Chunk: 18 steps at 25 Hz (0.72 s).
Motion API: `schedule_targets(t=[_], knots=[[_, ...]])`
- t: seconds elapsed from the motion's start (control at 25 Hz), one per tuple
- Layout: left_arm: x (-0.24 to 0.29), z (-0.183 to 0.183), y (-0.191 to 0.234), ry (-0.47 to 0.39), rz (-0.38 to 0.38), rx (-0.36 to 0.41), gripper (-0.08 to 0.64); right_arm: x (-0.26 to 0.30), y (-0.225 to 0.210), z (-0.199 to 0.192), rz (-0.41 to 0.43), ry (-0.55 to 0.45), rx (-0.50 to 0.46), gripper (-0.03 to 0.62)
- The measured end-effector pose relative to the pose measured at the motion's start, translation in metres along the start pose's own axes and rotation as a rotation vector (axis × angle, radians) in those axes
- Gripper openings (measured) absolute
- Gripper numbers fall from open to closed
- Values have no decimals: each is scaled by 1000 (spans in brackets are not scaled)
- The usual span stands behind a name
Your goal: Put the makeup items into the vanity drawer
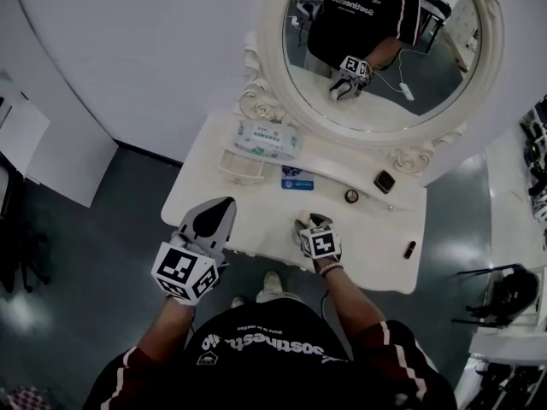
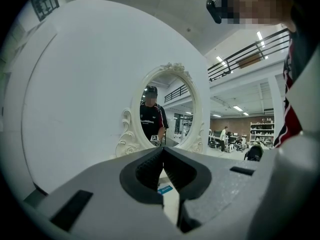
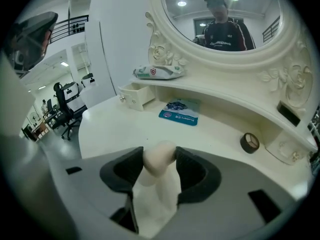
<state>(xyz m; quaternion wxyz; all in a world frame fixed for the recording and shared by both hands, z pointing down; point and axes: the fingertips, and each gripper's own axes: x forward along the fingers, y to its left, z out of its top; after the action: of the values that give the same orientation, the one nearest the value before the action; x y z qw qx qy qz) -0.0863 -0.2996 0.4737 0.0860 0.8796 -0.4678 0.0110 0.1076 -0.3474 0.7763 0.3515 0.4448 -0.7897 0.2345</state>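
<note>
My right gripper [image 3: 159, 155] is shut on a cream, rounded makeup sponge [image 3: 158, 163], held low over the front of the white vanity top [image 3: 115, 129]. In the head view this gripper [image 1: 309, 225] sits at the middle of the tabletop's front part. A small drawer [image 3: 135, 95] stands open at the back left, under a pack of wipes [image 3: 159, 72]; the head view shows the same drawer [image 1: 242, 165]. My left gripper [image 1: 211, 220] hovers at the vanity's front left edge, its jaws together [image 2: 162, 156] and holding nothing.
On the vanity lie a blue packet [image 1: 297, 180], a round dark compact [image 1: 351, 196], a black square case [image 1: 385, 181] on the shelf and a dark lipstick [image 1: 410, 249] near the right edge. An ornate oval mirror [image 1: 385, 49] rises behind. Grey floor surrounds.
</note>
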Motion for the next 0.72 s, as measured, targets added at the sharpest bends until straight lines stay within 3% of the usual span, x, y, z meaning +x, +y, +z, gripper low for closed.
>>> schedule_targets(t=[0.72], knots=[[-83, 14, 7, -70, -32, -17, 6, -61, 60, 1, -65, -54, 9, 212]])
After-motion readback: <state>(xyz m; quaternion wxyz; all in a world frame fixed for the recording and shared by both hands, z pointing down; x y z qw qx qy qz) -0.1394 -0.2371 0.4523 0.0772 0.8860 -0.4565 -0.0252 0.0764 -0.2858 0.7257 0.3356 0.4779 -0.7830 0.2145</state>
